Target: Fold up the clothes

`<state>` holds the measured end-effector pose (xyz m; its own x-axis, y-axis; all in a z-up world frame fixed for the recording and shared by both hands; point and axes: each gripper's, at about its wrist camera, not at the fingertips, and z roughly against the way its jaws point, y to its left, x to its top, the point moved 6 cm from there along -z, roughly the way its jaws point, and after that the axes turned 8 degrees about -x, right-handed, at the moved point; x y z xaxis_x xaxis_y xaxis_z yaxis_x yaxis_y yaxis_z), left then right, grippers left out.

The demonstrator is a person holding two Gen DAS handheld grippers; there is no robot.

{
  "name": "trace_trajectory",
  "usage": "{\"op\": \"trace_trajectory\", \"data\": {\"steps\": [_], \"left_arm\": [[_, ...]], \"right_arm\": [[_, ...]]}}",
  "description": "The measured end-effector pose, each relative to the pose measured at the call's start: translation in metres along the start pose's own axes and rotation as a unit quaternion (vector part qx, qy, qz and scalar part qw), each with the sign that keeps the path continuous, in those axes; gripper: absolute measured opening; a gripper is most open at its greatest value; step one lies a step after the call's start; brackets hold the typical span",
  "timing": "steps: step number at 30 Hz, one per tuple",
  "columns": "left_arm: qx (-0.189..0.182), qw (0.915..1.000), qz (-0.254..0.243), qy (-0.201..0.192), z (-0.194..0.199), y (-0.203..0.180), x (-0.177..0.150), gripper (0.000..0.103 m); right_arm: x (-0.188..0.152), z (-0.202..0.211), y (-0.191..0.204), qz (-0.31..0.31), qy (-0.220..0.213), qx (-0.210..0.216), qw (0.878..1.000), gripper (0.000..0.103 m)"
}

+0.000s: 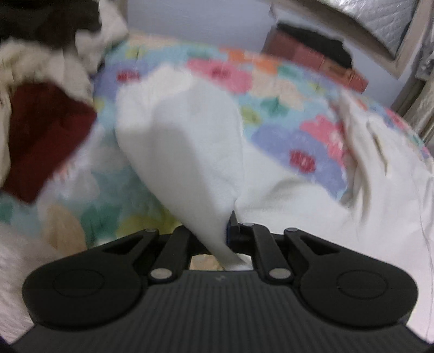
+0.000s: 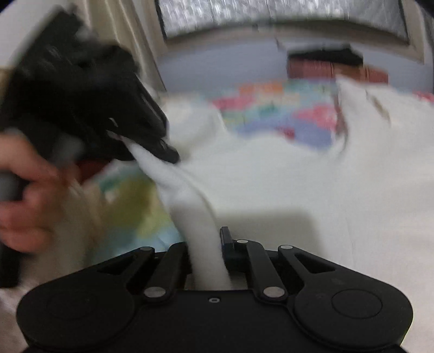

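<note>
A white garment [image 1: 190, 141] lies spread over a flower-patterned bedspread [image 1: 284, 114]. My left gripper [image 1: 217, 239] is shut on a bunched part of it, and the cloth rises from the jaws as a white fold. My right gripper [image 2: 206, 249] is shut on another bunched part of the white garment [image 2: 298, 190]. In the right wrist view the left gripper [image 2: 152, 141] shows at the left, held in a hand [image 2: 24, 195], with white cloth pinched in it. Both views are blurred.
A heap of cream and dark red clothes [image 1: 46, 130] lies at the left of the bed. Reddish-brown boxes [image 1: 320, 62] stand against the pale wall beyond the bed. A window with a frame [image 2: 284, 19] is above them.
</note>
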<state>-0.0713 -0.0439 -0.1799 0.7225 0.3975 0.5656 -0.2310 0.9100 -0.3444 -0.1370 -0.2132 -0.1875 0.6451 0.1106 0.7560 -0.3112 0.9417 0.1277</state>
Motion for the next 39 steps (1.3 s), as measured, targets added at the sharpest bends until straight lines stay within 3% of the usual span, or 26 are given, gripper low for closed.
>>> {"op": "trace_trajectory", "data": {"steps": [2,5,7,8,9,13,15,21,25,31,39], "left_arm": [[-0.005,0.9997,0.017,0.014,-0.003,0.006,-0.002,0.011],[-0.021,0.9991,0.028,0.022,0.010,0.006,0.004,0.020],[-0.032,0.9993,0.002,0.020,0.022,-0.003,0.005,0.036],[-0.035,0.9991,-0.019,0.018,0.029,-0.010,0.003,0.051],[-0.037,0.9984,-0.041,0.016,0.037,-0.017,0.000,0.059],[-0.047,0.9920,-0.113,0.029,0.060,-0.043,-0.019,0.067],[-0.068,0.9876,-0.132,0.050,0.069,-0.055,-0.031,0.070],[-0.131,0.9643,-0.213,0.088,0.102,-0.110,-0.071,0.080],[-0.167,0.9438,-0.270,0.091,0.126,-0.147,-0.096,0.084],[-0.163,0.9158,-0.360,0.073,0.156,-0.189,-0.128,0.089],[-0.178,0.8971,-0.394,0.093,0.171,-0.217,-0.165,0.092]], "right_arm": [[0.003,0.018,0.002,-0.014,0.000,0.004,1.000,0.029],[0.006,0.058,-0.002,-0.032,-0.003,-0.008,0.999,0.040],[0.007,0.092,-0.010,-0.049,-0.006,-0.025,0.998,0.047],[0.007,0.112,-0.017,-0.065,-0.011,-0.040,0.997,0.053],[0.008,0.128,-0.025,-0.079,-0.016,-0.058,0.995,0.055],[0.000,0.193,-0.057,-0.146,-0.045,-0.122,0.981,0.067],[-0.007,0.215,-0.074,-0.181,-0.055,-0.147,0.971,0.067],[-0.023,0.256,-0.105,-0.243,-0.042,-0.209,0.946,0.070],[-0.030,0.281,-0.109,-0.245,-0.031,-0.256,0.935,0.081],[-0.045,0.307,-0.114,-0.240,-0.015,-0.295,0.925,0.085],[-0.057,0.324,-0.121,-0.236,-0.017,-0.323,0.916,0.086]]}}
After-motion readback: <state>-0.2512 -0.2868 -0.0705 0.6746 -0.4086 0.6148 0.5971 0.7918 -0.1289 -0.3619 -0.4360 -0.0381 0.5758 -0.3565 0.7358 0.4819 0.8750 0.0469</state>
